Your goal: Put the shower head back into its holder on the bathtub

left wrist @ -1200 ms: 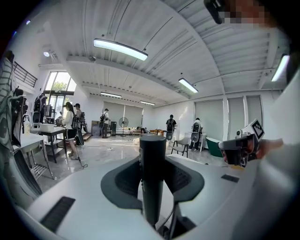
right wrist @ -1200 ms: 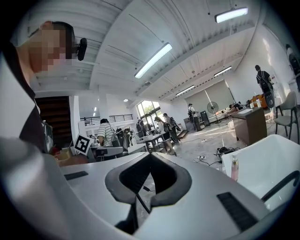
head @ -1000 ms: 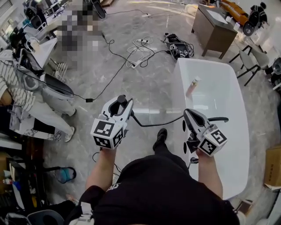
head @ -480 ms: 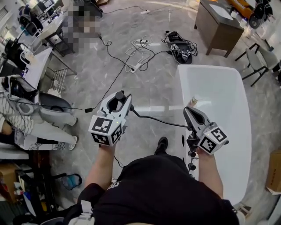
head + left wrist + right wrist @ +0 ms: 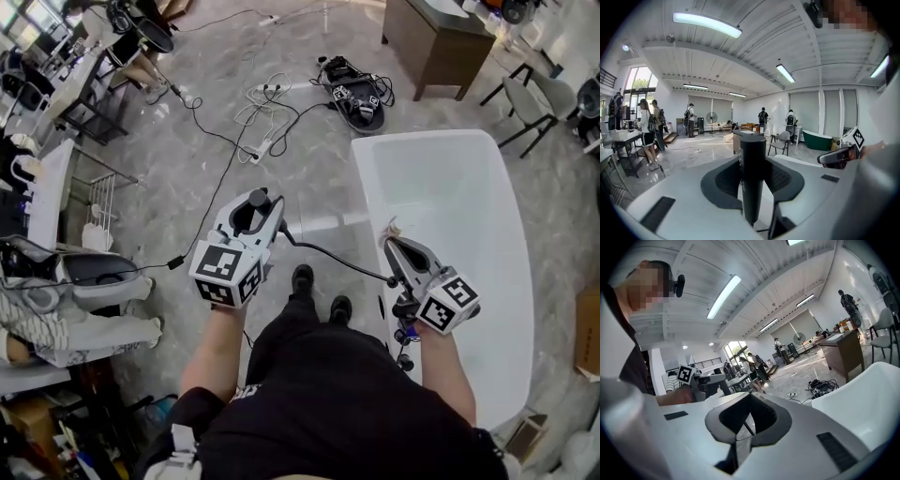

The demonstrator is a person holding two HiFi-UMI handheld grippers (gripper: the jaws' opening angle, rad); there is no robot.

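Observation:
My left gripper [image 5: 255, 206] is shut on the black shower head [image 5: 256, 214], which stands upright between its jaws [image 5: 753, 192]. The dark hose [image 5: 333, 261] runs from the shower head across to my right gripper [image 5: 392, 247] and passes under it toward the black fittings [image 5: 405, 345] on the near rim of the white bathtub [image 5: 367, 187]. The right gripper hangs over that rim with its jaws shut. In the right gripper view a thin dark line shows in the slit; I cannot tell whether it is gripped.
A small bottle [image 5: 390, 228] stands on the tub's rim at the right gripper's tip. Cables and a power strip [image 5: 267, 103] lie on the floor, with a black device [image 5: 354, 98] beyond. A brown cabinet [image 5: 427, 37] and chairs [image 5: 534, 98] stand behind the tub. Desks [image 5: 47, 187] stand on the left.
The person has walked along the tub, so the floor and tub have slid left and down in view. The bottle now sits at the right gripper's tip. Both grippers keep their state.

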